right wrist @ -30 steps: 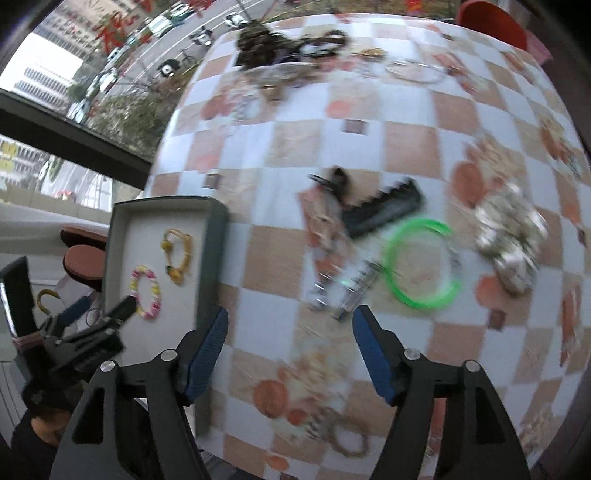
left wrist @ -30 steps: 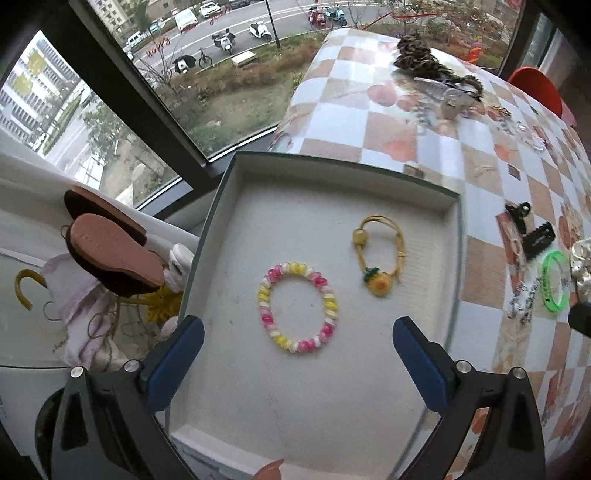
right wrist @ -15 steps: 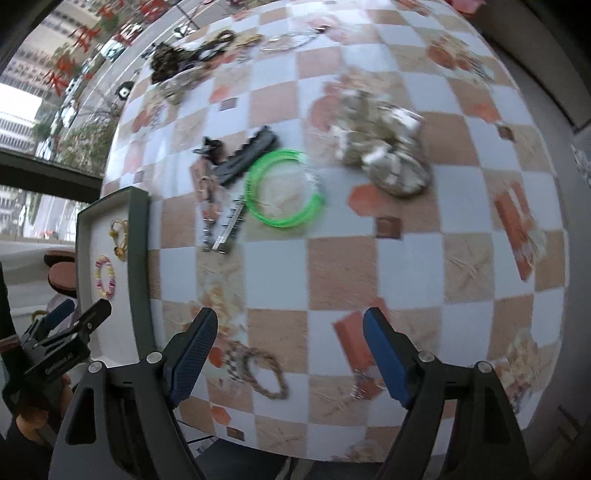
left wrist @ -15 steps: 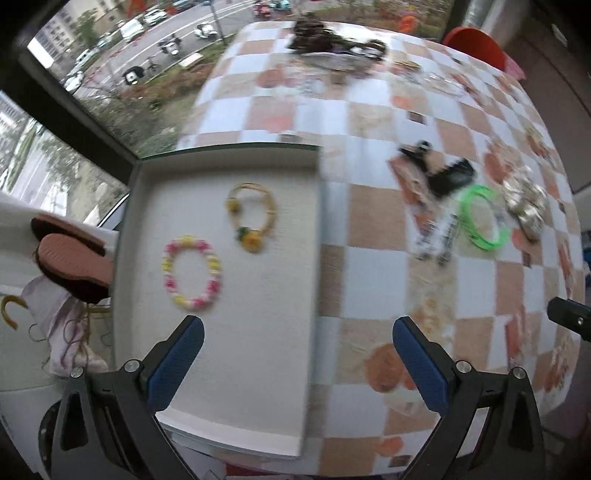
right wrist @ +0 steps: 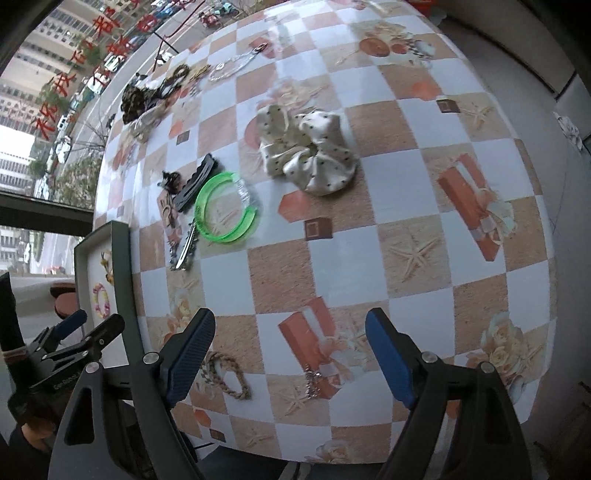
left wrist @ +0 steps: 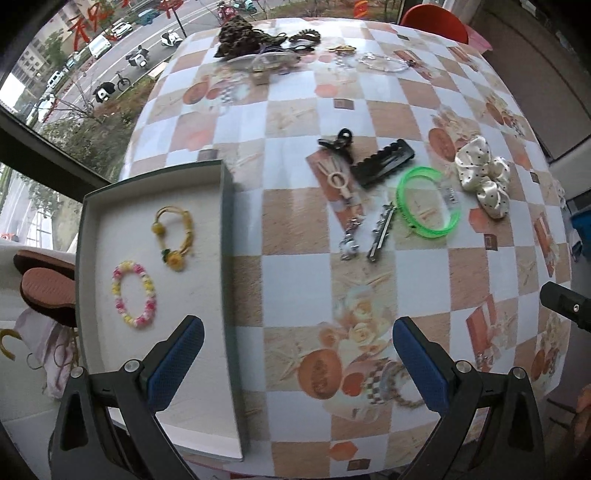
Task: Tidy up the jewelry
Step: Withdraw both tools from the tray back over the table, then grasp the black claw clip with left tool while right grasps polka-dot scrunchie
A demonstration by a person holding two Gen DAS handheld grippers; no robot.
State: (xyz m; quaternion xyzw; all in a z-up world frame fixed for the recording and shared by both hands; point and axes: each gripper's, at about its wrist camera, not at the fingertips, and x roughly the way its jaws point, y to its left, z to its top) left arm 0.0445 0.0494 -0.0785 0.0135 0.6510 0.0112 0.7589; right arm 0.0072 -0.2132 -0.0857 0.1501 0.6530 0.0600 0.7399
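A grey tray point(left wrist: 229, 258) at the table's left edge holds a pink-and-yellow bead bracelet point(left wrist: 133, 293) and a yellow cord bracelet point(left wrist: 175, 236). My left gripper point(left wrist: 295, 332) is open and empty, pointing down over the tray's right rim and the checked tablecloth. Farther right lie a green bangle point(left wrist: 428, 206), a black hair clip point(left wrist: 382, 164), silver clips point(left wrist: 380, 236) and a white dotted scrunchie point(left wrist: 484, 173). My right gripper point(right wrist: 290, 325) is open and empty above the cloth, with a braided rope bracelet point(right wrist: 225, 376) near its left finger. The bangle point(right wrist: 225, 210) and scrunchie point(right wrist: 306, 151) lie beyond it.
More jewelry and a leopard-print scrunchie point(left wrist: 243, 37) are heaped at the table's far side by the window. An orange chair point(left wrist: 436, 18) stands behind. Shoes point(left wrist: 44, 291) rest on a ledge left of the tray. The left gripper point(right wrist: 96, 321) shows beside the tray point(right wrist: 122, 266).
Both grippers have swept right across the table. The left one went from above the tray's middle to its right rim. The right one now faces the scrunchie side of the table.
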